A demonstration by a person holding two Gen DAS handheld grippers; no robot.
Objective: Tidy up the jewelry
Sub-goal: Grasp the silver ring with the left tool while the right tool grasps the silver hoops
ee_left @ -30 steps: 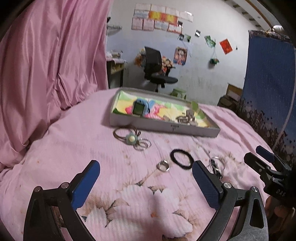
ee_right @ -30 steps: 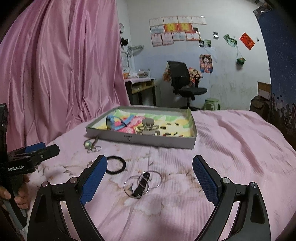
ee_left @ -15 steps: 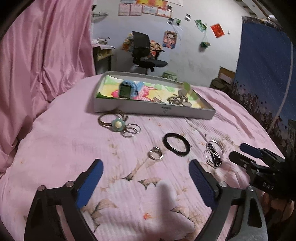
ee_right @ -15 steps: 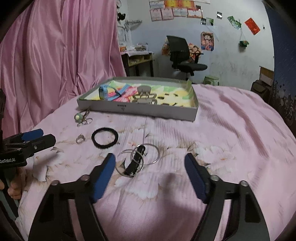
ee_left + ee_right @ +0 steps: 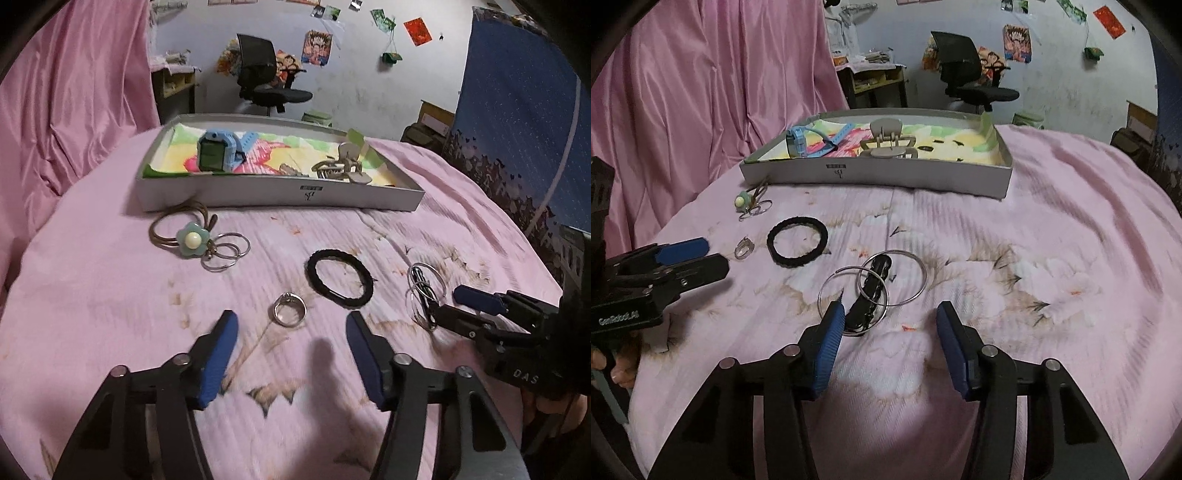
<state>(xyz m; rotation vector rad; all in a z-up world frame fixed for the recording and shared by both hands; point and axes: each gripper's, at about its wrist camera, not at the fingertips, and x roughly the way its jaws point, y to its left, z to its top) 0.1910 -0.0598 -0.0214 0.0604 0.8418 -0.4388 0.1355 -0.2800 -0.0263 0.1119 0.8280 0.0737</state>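
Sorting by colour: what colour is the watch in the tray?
Light blue watch, clearest in the left wrist view.

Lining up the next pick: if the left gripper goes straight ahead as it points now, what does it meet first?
Most likely the small silver ring, lying on the pink bedspread just ahead of the open left gripper. The black hair tie lies beyond, to its right.

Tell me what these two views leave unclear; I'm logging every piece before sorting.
- Silver ring: too small in both views to show whether it carries a stone.
- Black clip: near end hidden by the right gripper finger in the right wrist view.
- Tray floor: near strip hidden by its front wall; small dark bits inside unidentifiable.
- Brown hair tie: mostly hidden beside the tray in the right view.
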